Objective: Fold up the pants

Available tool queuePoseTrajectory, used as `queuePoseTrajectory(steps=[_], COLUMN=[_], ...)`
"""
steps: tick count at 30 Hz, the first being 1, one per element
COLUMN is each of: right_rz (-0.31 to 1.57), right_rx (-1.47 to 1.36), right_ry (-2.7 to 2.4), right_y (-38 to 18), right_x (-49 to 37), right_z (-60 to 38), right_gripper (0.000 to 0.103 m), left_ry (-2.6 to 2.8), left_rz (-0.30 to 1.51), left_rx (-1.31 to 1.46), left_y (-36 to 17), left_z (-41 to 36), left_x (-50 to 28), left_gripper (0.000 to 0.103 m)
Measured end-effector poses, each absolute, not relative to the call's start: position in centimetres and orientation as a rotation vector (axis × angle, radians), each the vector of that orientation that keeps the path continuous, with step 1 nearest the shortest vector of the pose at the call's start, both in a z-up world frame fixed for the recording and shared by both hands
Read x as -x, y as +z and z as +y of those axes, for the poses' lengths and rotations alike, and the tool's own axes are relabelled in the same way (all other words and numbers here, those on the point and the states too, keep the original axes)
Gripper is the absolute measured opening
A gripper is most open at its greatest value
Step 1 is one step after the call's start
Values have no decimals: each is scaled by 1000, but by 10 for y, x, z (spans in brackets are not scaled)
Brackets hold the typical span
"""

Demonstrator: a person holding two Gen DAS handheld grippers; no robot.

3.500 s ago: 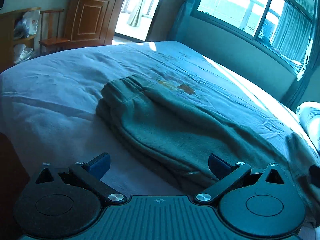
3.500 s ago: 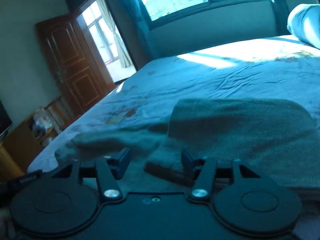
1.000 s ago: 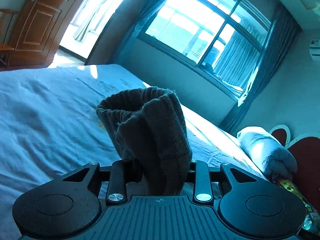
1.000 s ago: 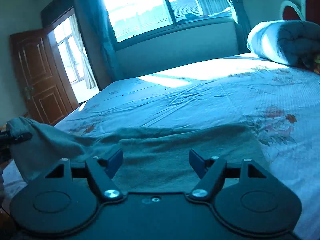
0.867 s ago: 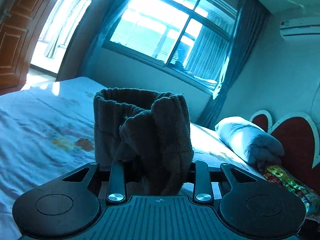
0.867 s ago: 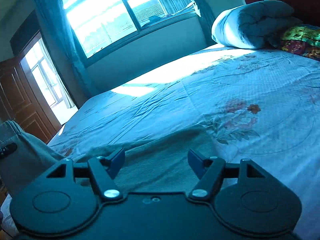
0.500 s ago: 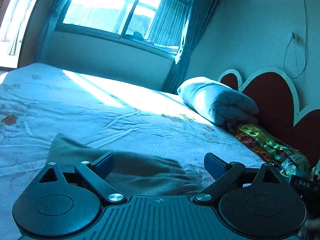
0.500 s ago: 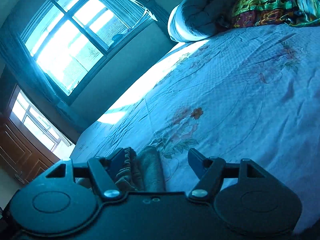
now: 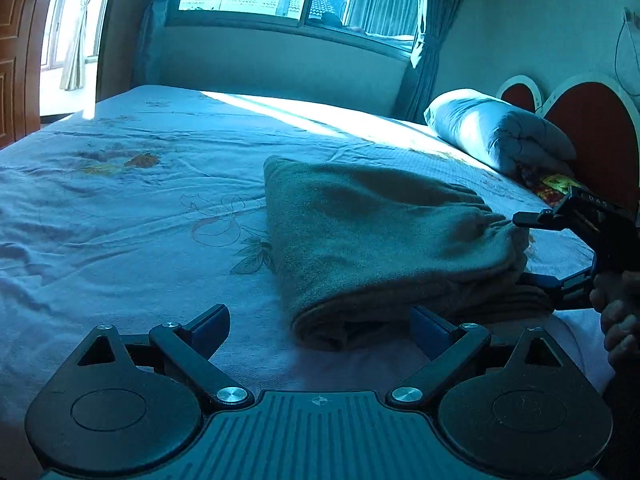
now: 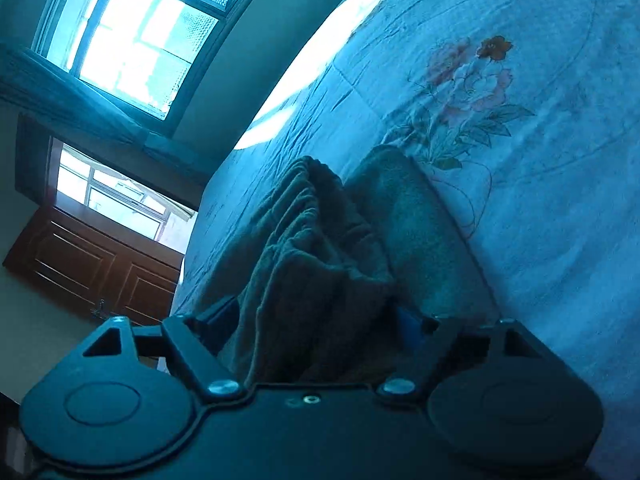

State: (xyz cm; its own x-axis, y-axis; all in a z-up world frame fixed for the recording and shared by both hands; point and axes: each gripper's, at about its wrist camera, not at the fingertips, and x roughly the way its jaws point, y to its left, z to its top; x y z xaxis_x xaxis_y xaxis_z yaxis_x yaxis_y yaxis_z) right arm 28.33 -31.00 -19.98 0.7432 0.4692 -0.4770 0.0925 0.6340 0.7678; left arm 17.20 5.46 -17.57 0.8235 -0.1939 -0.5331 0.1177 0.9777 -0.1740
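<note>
Grey-green pants (image 9: pixel 380 240) lie folded in a thick stack on the flowered bed sheet (image 9: pixel 120 220). My left gripper (image 9: pixel 320 326) is open just short of the stack's near corner and grips nothing. At the right of the left wrist view, a hand (image 9: pixel 620 312) holds my right gripper (image 9: pixel 520 250), one finger above and one below the gathered waistband end. In the right wrist view the bunched waistband (image 10: pixel 320 248) fills most of the gap of the right gripper (image 10: pixel 314 318). Its jaws are opening and the pads do not visibly press the cloth.
A rolled blue quilt (image 9: pixel 500 136) and a colourful pillow (image 9: pixel 556 184) lie against the red headboard (image 9: pixel 592 132). The window wall (image 9: pixel 280 60) runs along the bed's far side. A wooden door (image 10: pixel 100 268) stands beyond the foot. Bare sheet spreads left of the pants.
The left gripper let go of the raised bunch of pants and opened wide; the pants now lie folded over. The right gripper rolled and closed in around the waistband end.
</note>
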Motion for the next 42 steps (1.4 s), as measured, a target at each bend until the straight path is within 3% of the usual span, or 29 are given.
queuePoseTrajectory(steps=[1, 4, 7, 13, 16, 17, 19, 22, 24, 25, 28, 35, 42], right_rz=[745, 775, 710, 473, 609, 694, 669, 672, 660, 643, 592, 588, 711], right_rx=[-840, -777, -779, -765, -778, -849, -996, -916, -862, -833, -750, -727, -781], right_ry=[213, 189, 233, 289, 154, 125, 180, 188, 198, 194, 188, 185, 293], right_y=[-196, -188, -172, -125, -173, -201, -221, -208, -196, -189, -173, -171, -195], right_x=[-287, -294, -287, -240, -247, -256, -254, -257, -255, -252, -243, -245, -282], right_z=[-304, -294, -294, -316, -336, -344, -359, -355, -354, -354, -362, -385, -398], right_gripper=[75, 45, 32, 24, 24, 27, 29, 37, 48, 59, 61, 80, 88], left_ry=[-149, -26, -7, -1, -2, -2, -3, -2, 2, 5, 7, 3, -237], left_rz=[598, 695, 688, 636, 644, 644, 649, 657, 664, 665, 668, 673, 696], left_rx=[129, 98, 91, 237, 207, 209, 205, 198, 190, 188, 178, 193, 415], left_y=[-178, -186, -188, -195, -198, -199, -198, -196, -194, -193, -193, -181, -173], left_z=[55, 48, 52, 69, 63, 64, 63, 62, 60, 60, 59, 66, 102], left_x=[-175, -197, -196, -188, -190, -191, -191, -190, -191, -191, -189, -187, -236], left_gripper=[95, 95, 95, 96, 96, 97, 97, 97, 97, 97, 98, 100, 103])
